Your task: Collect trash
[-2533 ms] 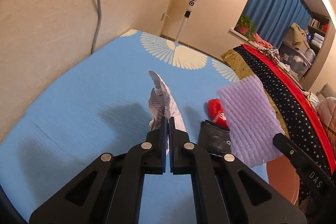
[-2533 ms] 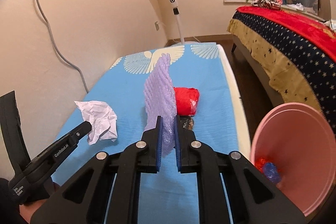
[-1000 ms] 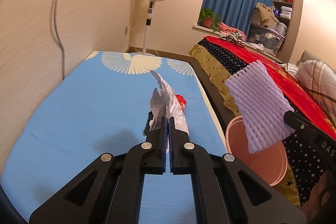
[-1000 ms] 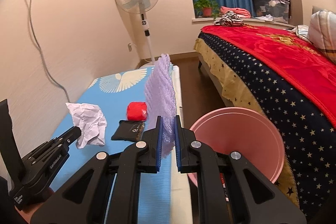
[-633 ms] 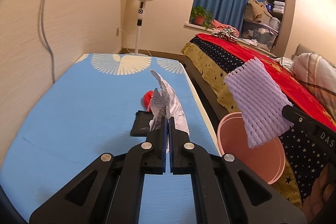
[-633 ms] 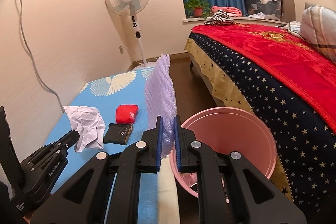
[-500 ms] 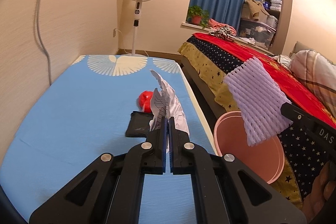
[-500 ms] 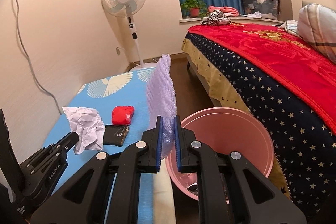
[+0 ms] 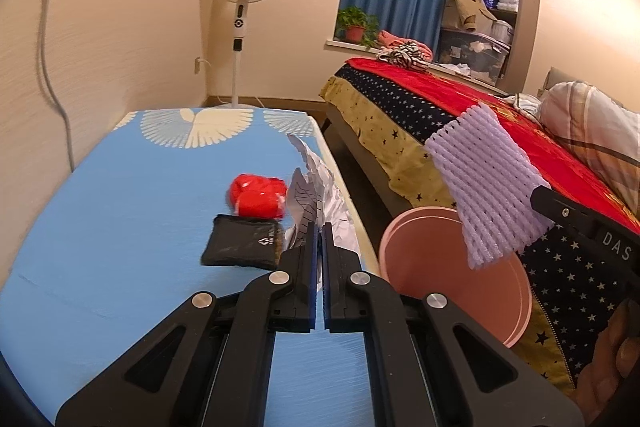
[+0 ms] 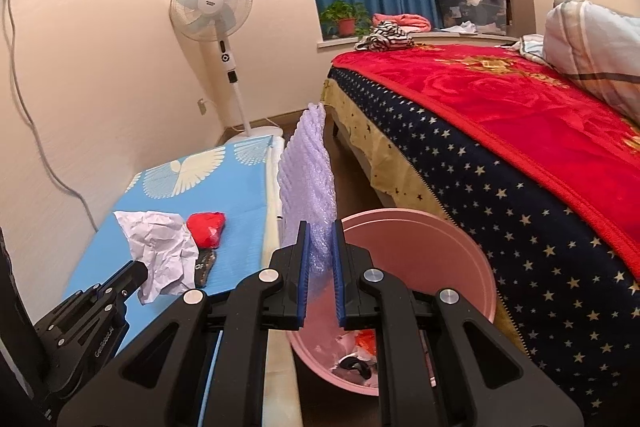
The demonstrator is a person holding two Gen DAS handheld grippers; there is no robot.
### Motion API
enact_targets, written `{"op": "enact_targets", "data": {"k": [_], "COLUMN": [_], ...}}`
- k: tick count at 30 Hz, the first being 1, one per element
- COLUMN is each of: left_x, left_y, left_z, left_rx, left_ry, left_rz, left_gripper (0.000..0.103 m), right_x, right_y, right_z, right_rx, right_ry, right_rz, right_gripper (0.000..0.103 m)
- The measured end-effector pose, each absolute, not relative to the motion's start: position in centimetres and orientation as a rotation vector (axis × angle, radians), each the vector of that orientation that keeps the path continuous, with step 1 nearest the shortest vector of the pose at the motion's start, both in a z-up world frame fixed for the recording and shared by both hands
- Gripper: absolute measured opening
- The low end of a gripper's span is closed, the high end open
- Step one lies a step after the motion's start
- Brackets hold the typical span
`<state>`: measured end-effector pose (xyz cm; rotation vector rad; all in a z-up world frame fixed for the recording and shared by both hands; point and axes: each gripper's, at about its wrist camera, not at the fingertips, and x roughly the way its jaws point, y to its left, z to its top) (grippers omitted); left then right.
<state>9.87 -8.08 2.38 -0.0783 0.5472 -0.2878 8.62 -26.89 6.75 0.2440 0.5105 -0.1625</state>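
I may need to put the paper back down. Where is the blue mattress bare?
The blue mattress is bare along the wall side and near the white bird print. It is crowded by the bin-side edge: the red crumpled bag sits just behind the black pouch.

A low blue mat (image 9: pixel 120 211) with white fan patterns is lying along the wall. A red bag (image 9: pixel 256 197) and a black pouch (image 9: pixel 240 247) are resting on it, just beside each other near its right edge. A pink bin (image 10: pixel 424 259) is standing on the wooden floor (image 10: pixel 348 171) between the mat and the bed (image 10: pixel 500 147), with some trash sitting in its bottom.
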Motion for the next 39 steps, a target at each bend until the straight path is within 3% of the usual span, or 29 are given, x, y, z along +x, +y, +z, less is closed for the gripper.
{"op": "enact_targets", "data": {"k": [39], "left_x": [11.2], "left_y": [-17.4], "left_z": [0.2], "left_rx": [-0.038], "left_ry": [0.611], "left_rz": [-0.479], "left_gripper": [0.002], "right_x": [8.1], "right_y": [-32.5], "right_z": [5.1], "right_rx": [0.185], "right_ry": [0.549], "right_rz": [-0.399], "right_gripper": [0.011]}}
